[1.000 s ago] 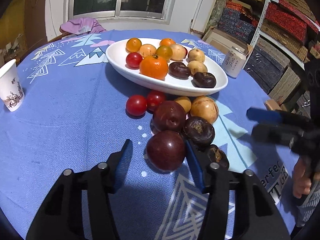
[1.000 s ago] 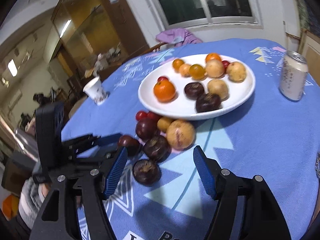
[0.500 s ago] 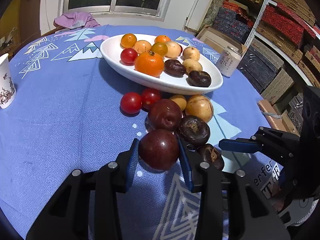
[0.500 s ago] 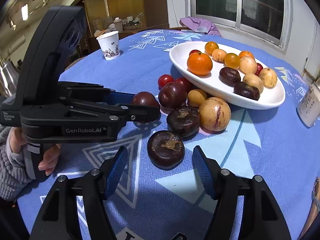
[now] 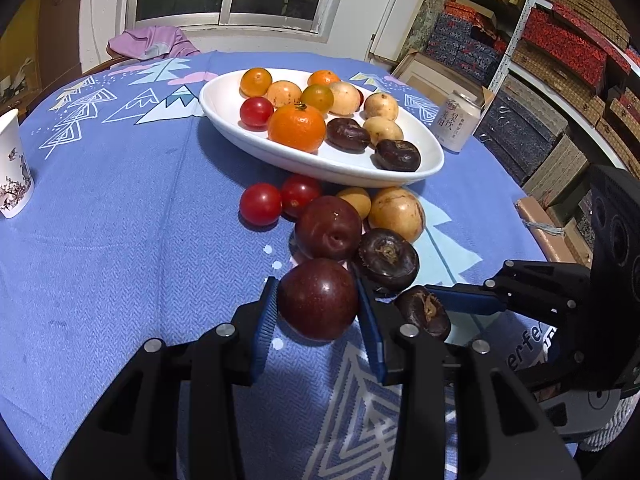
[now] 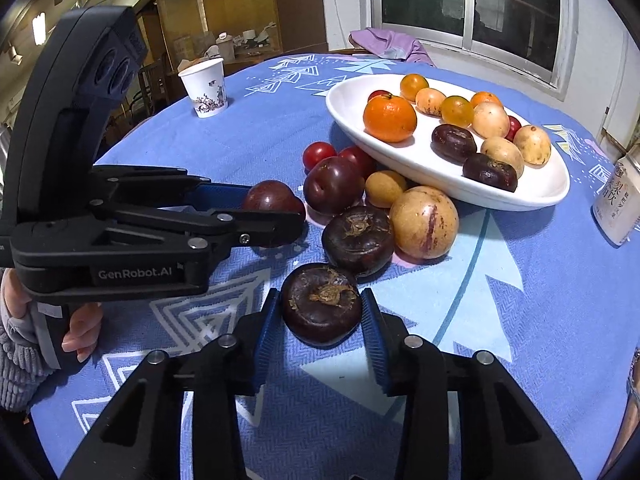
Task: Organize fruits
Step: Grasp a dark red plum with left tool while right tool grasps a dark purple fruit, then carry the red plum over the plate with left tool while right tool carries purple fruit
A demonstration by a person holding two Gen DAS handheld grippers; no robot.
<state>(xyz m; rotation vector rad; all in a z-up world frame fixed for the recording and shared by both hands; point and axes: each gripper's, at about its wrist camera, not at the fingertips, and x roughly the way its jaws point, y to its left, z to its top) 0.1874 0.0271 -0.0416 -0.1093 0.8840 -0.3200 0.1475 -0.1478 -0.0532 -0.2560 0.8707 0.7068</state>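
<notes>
A: What carries it all?

B: A round worktop (image 5: 120, 200) under a blue patterned cloth. On it the white oval plate (image 5: 224, 108) lies toward twelve o'clock in the left wrist view, with oranges, a tomato, pale fruits and dark ones in it.

A: And the grippers?

B: The left gripper (image 5: 318, 304) has just been closing, and its blue pads now press both sides of a dark red plum (image 5: 318, 298) at six o'clock of the loose pile. It points steeply down at the cloth. The right gripper (image 6: 322, 308) has just been closing too; its pads sit against a dark brown, wrinkled fruit (image 6: 322, 304) with a dry stem scar on top. Both stand narrow, each holding one fruit.

A: The hands?

B: In the right wrist view a hand (image 6: 82, 330) in a grey sleeve grips the left gripper's handle at nine o'clock.

A: The smaller things?

B: A second plum (image 5: 328, 227), two cherry tomatoes (image 5: 260, 204) and a pale speckled fruit (image 5: 396, 212) lie just below the plate's rim.
</notes>
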